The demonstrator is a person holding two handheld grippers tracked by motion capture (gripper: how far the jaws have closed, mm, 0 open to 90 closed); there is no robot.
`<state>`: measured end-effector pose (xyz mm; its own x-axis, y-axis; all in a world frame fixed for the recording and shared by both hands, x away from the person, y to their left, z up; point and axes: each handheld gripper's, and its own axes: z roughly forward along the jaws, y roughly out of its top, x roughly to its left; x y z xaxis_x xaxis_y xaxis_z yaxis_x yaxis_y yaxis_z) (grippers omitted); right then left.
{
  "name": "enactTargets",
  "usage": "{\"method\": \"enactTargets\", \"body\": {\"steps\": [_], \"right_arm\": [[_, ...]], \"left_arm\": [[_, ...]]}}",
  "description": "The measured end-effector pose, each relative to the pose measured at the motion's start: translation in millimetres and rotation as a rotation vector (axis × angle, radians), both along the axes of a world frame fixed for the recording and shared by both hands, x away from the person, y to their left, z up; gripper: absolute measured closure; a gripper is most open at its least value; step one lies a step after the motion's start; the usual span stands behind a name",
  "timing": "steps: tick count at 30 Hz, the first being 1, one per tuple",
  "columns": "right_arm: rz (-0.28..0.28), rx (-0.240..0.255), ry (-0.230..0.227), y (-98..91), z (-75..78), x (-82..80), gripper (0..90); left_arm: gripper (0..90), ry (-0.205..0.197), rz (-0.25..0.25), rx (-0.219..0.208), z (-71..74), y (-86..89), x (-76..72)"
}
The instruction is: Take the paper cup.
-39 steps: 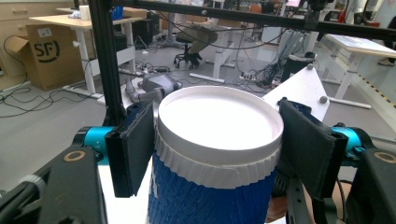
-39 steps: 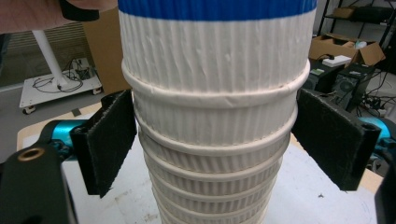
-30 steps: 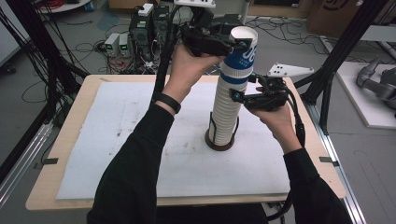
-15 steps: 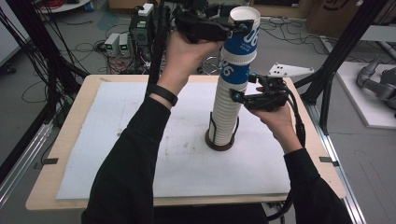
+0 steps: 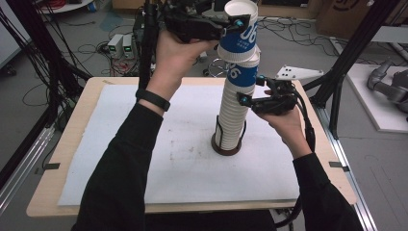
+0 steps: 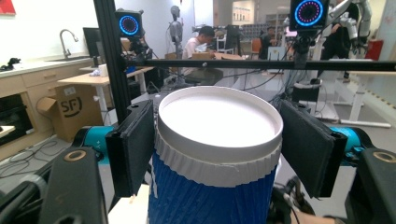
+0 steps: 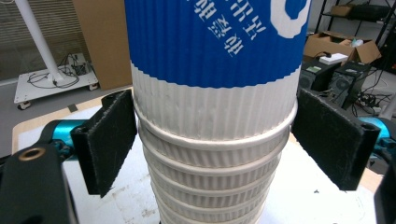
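My left gripper (image 5: 230,26) is pinching the top cup (image 5: 239,30) just under its rolled rim; in the left gripper view both black pads are pressing flat on the ribbed blue wall of that cup (image 6: 215,158), one on each side. I am gripping that high, I judge, because the rim stiffens the paper there and keeps the cup from collapsing as it is being drawn out of the one beneath.

My right gripper (image 5: 246,97) is closing around the stack of cups (image 5: 233,120), with the jaws bracketing it where the blue print gives way to white rims. In the right gripper view the left pad is touching the stack (image 7: 215,154), while the right pad seems to be grazing a protruding rim; whether it is truly squeezing I cannot tell for sure, but I judge it is steadying the column so only one cup comes away.

In the high view the top cup is sitting at the upper middle of the frame, tilted slightly off the stack's line and partly nested in it. The stack is standing upright in a dark round holder (image 5: 226,148) at the centre of the white mat (image 5: 144,144) on the table (image 5: 77,120).
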<state>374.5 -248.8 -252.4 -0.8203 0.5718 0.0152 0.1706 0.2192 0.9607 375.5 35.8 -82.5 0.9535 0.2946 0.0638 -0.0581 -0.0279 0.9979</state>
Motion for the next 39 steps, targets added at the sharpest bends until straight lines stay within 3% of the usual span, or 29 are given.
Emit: {"method": "enactTargets", "body": {"steps": [8, 11, 14, 21, 31, 39], "right_arm": [[-0.007, -0.003, 0.002, 0.9, 0.0, -0.7, 14.9], [-0.008, -0.004, 0.004, 1.1, 0.0, -1.2, 14.9], [-0.008, -0.006, 0.004, 1.1, 0.0, -1.4, 14.9], [-0.016, -0.012, 0.001, 1.7, -0.1, -2.0, 14.9], [-0.022, -0.015, 0.003, 2.4, -0.2, -2.9, 14.9], [-0.018, -0.013, 0.000, 2.4, -0.7, -2.1, 14.8]], "left_arm": [[29.4, -0.007, -0.003, 0.025, -12.3, 20.9, -19.3], [29.4, -0.004, 0.004, 0.065, -22.5, 28.5, -27.2], [29.4, 0.001, 0.005, 0.075, -28.5, 33.8, -31.2], [29.4, 0.027, 0.008, 0.091, -59.1, 53.4, -45.9], [29.4, 0.068, 0.032, 0.119, -99.8, 70.4, -51.0], [29.3, 0.082, 0.031, 0.126, -122.8, 74.9, -56.1]]}}
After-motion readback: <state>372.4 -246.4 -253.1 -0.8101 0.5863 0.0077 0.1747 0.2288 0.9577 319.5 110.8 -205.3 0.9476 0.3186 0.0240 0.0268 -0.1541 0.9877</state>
